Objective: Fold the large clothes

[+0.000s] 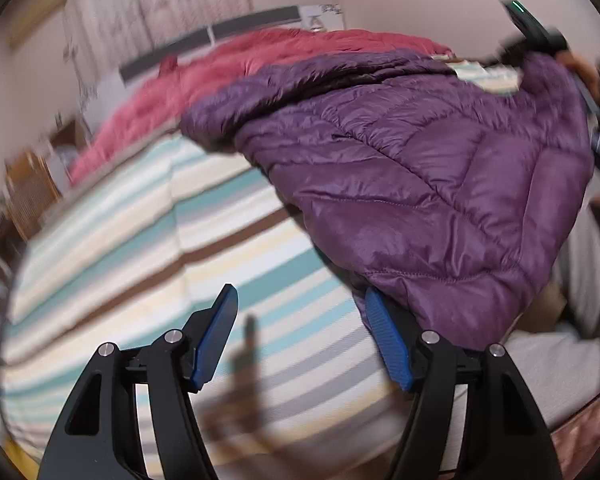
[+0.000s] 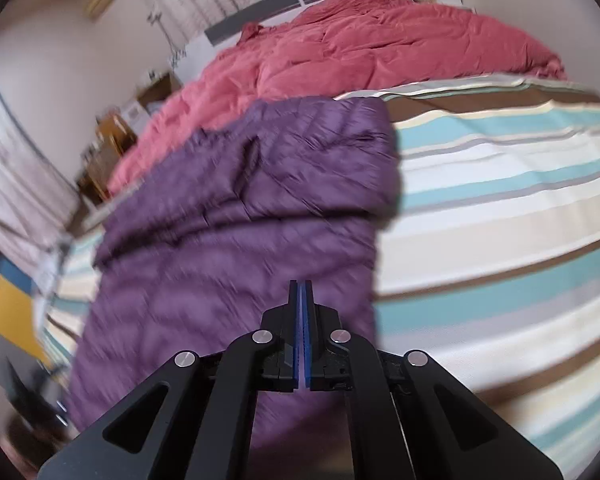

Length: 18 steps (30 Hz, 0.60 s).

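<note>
We see a purple quilted puffer jacket (image 1: 412, 184) spread over a bed covered by a striped sheet (image 1: 148, 240) in bands of teal, cream, grey and brown. Behind the jacket, toward the far side of the bed, a red duvet (image 1: 228, 68) lies bunched along the mattress, touching the jacket's far edge.

In the left wrist view our left gripper (image 1: 300, 336) has its jaws spread wide. Its blue-padded fingers (image 1: 216, 340) hang over the bare striped sheet, and the right-hand finger sits just at the jacket's near hem, the fabric draping over the black linkage beside it. Nothing is between the pads. The gripper's shadow falls on the sheet between the fingers. At the upper right of that view the other tool shows, blurred, at the jacket's raised far corner, with part of a hand behind it.

In the right wrist view our right gripper (image 2: 303, 320) has its two blue pads pressed together with only a thin line between them. The purple jacket (image 2: 244, 208) fills the space in front of and beneath the jaws, but we cannot tell whether fabric is pinched between the pads. A dark slit pocket (image 2: 248, 164) shows on the jacket's upper panel. To the right of the jacket the striped sheet (image 2: 500, 208) lies bare, and the red duvet (image 2: 360, 52) lies beyond. Curtains (image 2: 16, 184) hang at the left, and both views are smeared by motion
</note>
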Tool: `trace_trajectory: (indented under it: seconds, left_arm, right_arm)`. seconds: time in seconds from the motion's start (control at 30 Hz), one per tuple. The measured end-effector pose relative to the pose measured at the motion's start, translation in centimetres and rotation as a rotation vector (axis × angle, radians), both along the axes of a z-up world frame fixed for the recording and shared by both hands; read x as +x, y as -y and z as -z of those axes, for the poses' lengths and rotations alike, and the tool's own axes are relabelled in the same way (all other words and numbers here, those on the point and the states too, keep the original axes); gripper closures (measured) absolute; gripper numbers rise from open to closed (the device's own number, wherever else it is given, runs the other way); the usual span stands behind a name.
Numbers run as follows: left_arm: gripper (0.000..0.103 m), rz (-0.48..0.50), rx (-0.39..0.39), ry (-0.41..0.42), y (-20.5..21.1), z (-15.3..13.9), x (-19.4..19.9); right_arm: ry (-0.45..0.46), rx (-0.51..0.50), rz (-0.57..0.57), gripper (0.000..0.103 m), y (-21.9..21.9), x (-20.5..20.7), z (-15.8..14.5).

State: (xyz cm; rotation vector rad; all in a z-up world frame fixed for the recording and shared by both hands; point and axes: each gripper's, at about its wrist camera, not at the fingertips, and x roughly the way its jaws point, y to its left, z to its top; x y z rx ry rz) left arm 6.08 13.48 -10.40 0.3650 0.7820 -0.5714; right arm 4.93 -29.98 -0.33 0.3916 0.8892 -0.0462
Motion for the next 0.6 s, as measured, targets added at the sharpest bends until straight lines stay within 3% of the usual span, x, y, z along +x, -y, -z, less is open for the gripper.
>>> trace_trajectory:
  seconds: [0.07,0.1,0.2,0.3,0.43,0.6]
  left_arm:
    - [0.038,-0.014,-0.11,-0.065,-0.6,-0.3,0.4]
    - [0.038,-0.018,-0.148,-0.076,-0.8,-0.5,0.4]
    - [0.039,-0.029,-0.297,-0.147,-1.6,-0.8,0.4]
    - [0.039,-0.037,-0.446,-0.249,-2.3,-0.2,0.4]
    - [0.038,-0.015,-0.529,-0.314,-2.5,0.4,-0.2]
    - [0.036,0.039,-0.575,-0.363,-2.1,0.1,-1.6]
  right_arm:
    - [-0.022,0.012,-0.005,0.043,0.3,-1.9,0.0]
    - [-0.02,0.017,0.007,0.036,0.6,-3.3,-0.1]
    - [-0.058,0.054,-0.009,0.037,1.1,-6.3,0.2]
    - [-0.132,0.122,-0.052,0.046,0.9,-8.2,1.7]
    - [-0.234,0.129,-0.151,0.057,-1.2,-10.4,3.8]
    - [-0.242,0.15,-0.198,0.064,-2.7,-12.0,4.5]
